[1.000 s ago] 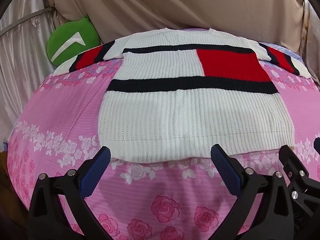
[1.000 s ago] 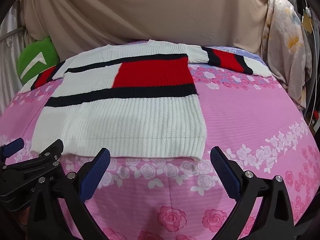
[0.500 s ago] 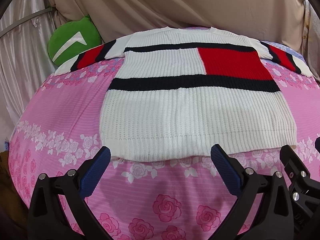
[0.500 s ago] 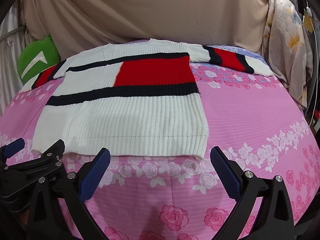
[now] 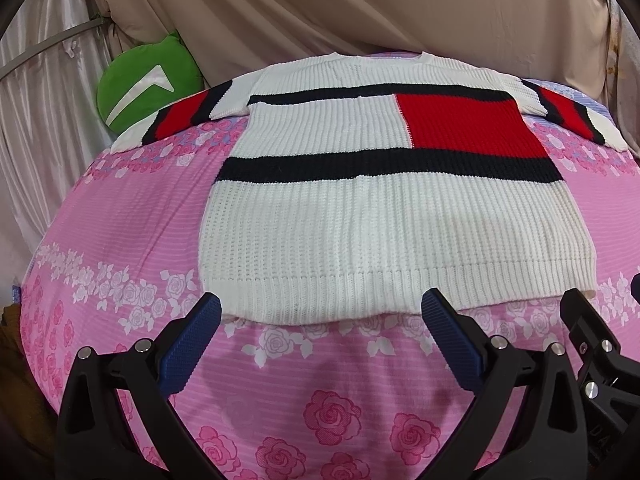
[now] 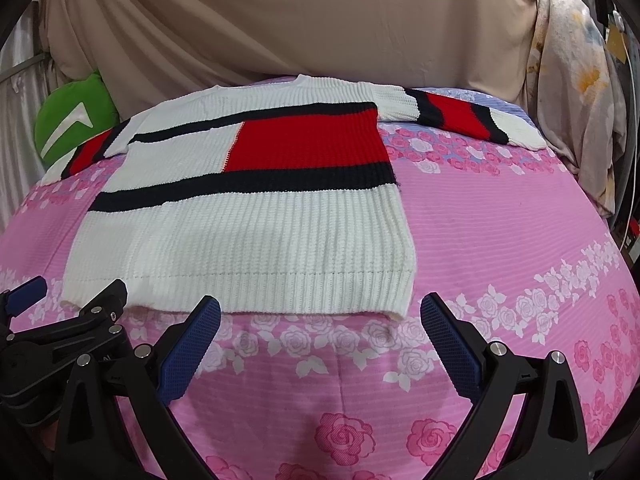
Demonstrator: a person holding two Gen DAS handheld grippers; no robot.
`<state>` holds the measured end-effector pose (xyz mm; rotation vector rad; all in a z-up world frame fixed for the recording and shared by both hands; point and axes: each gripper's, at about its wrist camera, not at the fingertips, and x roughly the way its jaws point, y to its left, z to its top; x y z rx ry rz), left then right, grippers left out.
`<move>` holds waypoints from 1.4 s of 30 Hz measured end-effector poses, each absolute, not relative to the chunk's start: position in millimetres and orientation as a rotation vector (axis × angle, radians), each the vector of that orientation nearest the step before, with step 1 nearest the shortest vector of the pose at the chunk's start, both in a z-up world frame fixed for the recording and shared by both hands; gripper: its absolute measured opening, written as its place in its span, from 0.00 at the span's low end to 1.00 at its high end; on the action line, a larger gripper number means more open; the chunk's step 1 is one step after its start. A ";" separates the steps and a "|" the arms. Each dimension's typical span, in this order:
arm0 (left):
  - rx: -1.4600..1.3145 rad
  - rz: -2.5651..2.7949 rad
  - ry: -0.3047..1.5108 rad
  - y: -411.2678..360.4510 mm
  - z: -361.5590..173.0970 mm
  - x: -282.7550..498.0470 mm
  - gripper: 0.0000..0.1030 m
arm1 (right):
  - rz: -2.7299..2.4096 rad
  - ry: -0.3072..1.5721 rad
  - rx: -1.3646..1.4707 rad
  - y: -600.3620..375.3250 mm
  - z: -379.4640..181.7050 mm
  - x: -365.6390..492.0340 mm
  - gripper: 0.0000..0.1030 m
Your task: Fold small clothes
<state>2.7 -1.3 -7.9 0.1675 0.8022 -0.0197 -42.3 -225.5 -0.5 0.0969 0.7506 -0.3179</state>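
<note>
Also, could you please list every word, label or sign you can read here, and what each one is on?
"DA": partial print on the right gripper, left wrist view; the rest is cut off.
"AI": partial print on the left gripper, right wrist view; the rest is hidden.
Green cushion: a white chevron mark, no letters.
Sweater: colour blocks only, no text.

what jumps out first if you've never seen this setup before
A white knit sweater with a red block and dark stripes lies flat, sleeves spread, on a pink rose-print bedsheet. Both the left gripper and right gripper hang open just short of its hem. A green cushion sits far left.
</note>
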 end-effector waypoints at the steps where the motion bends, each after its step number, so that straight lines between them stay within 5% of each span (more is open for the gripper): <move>1: 0.168 -0.020 0.801 -1.3 -7.9 2.6 0.95 | -0.317 0.751 0.099 -225.9 -1.0 -42.4 0.95; 42: 0.183 -0.006 0.818 -14.1 -13.9 13.1 0.95 | -0.311 0.777 0.124 -238.8 -12.1 -30.7 0.95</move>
